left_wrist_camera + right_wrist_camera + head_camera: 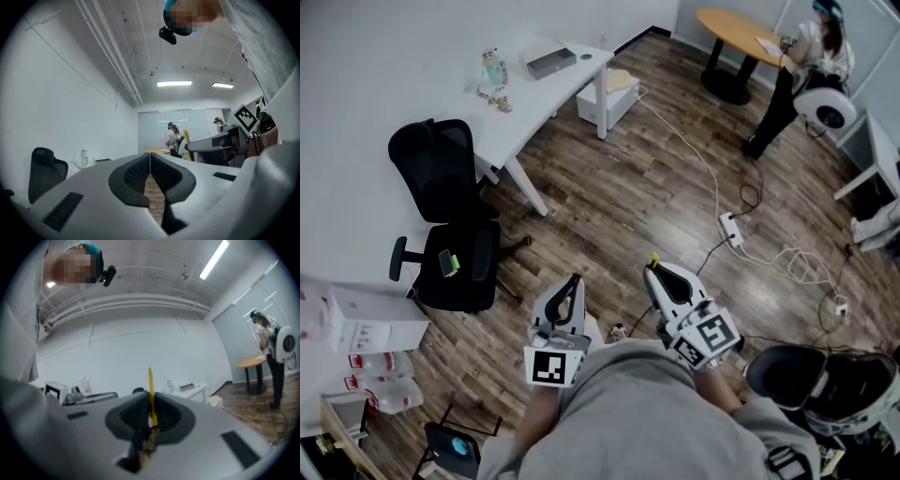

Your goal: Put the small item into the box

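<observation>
A thin yellow strip (150, 390) stands upright, pinched between the pads of my right gripper (151, 401), which is shut on it. In the head view that gripper (654, 269) is held close to my body above the wood floor, with the yellow strip's tip (654, 258) showing at its end. My left gripper (574, 279) hangs beside it. Its jaws meet at the tips with nothing between them (149, 157). A flat grey box (551, 62) lies on the white desk (412, 94) far ahead. White cartons (370, 319) sit at the left.
A black office chair (450, 216) with a phone (448, 262) on its seat stands by the desk. Cables and a power strip (731, 228) cross the floor. A person (802, 66) stands at a round wooden table (736, 26). A bottle (492, 70) is on the desk.
</observation>
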Demonstrator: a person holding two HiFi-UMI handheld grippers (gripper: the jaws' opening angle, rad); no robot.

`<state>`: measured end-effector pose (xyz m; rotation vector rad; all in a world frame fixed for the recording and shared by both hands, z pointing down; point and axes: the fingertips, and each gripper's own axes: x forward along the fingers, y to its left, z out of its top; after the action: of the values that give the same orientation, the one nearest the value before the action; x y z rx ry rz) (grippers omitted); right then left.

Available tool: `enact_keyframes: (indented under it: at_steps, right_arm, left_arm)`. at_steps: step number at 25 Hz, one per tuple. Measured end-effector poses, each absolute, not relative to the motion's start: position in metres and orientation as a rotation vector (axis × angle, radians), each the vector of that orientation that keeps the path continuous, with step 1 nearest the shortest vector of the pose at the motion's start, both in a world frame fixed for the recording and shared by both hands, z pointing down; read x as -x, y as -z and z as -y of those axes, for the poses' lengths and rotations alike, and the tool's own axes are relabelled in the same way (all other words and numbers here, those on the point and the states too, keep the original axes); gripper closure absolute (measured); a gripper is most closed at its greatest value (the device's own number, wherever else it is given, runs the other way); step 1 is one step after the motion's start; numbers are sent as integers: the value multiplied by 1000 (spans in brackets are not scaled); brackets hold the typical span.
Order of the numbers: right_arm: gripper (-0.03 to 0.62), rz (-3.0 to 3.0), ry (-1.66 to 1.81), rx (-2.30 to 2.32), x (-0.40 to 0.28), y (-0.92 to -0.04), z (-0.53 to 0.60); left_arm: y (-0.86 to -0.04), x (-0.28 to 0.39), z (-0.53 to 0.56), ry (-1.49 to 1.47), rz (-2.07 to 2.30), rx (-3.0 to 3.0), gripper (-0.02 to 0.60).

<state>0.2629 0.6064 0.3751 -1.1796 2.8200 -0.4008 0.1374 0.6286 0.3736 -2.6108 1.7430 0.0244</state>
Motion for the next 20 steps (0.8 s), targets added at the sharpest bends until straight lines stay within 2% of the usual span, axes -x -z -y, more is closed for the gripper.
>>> enact_keyframes:
  at_steps: [20]
  right_arm:
    - [534, -2825, 465, 1247, -217, -385, -486]
  left_arm:
    - [-381, -100, -496, -32, -1680, 2686, 543]
